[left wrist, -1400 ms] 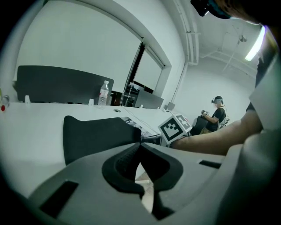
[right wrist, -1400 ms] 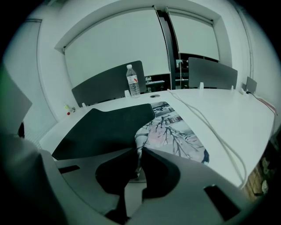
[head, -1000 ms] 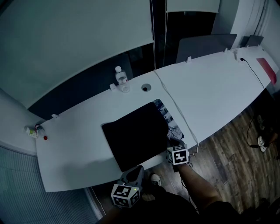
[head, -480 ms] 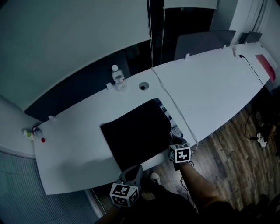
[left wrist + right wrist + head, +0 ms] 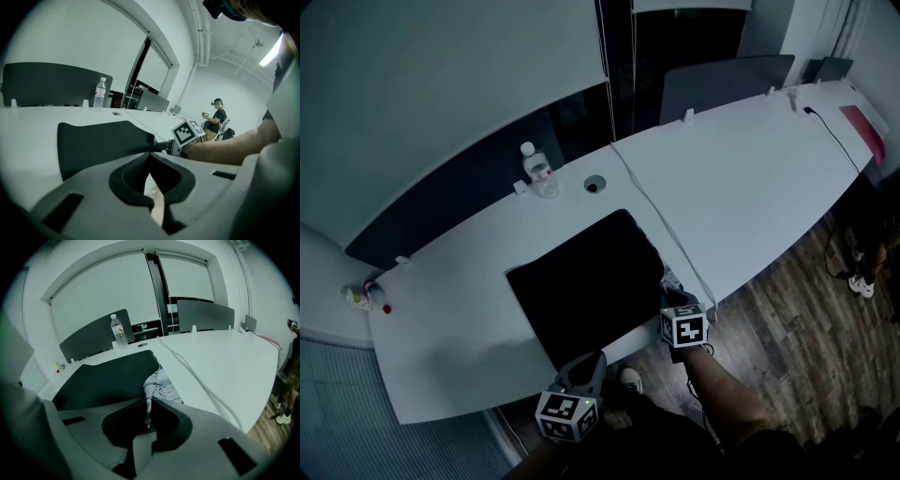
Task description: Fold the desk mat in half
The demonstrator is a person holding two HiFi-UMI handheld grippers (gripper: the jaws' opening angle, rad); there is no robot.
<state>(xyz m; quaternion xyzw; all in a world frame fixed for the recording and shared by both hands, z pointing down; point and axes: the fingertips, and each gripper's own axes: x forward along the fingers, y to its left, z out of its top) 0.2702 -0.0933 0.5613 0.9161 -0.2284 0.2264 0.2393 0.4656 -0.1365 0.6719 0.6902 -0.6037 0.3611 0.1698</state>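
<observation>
The desk mat (image 5: pixel 586 281) lies on the white desk (image 5: pixel 750 187) near its front edge, between the two grippers. Most of what shows is its black underside, with a strip of printed face peeking out along the right. The right gripper (image 5: pixel 149 405) is clenched on the mat's thin near-right edge, and the pinched part stands up between its jaws with the print showing. The left gripper (image 5: pixel 150 157) hangs off the desk's front edge, just short of the mat's near-left corner. Its jaws are together with nothing between them.

The mat looks thin, light and limp — it curls where it is pinched and does not hold flat. A single grip will probably drag one corner and leave the rest sagging or skewed. The black backing looks rubbery, so it is likely to cling to the desk and to itself rather than slide. The safer hold is right at the edge near a corner, with the second gripper on the matching corner, so the lifted side travels level. It is not fragile — a firm pinch should do no harm. A bottle (image 5: pixel 539 172) and a cable (image 5: pixel 666 230) sit clear of the fold.
</observation>
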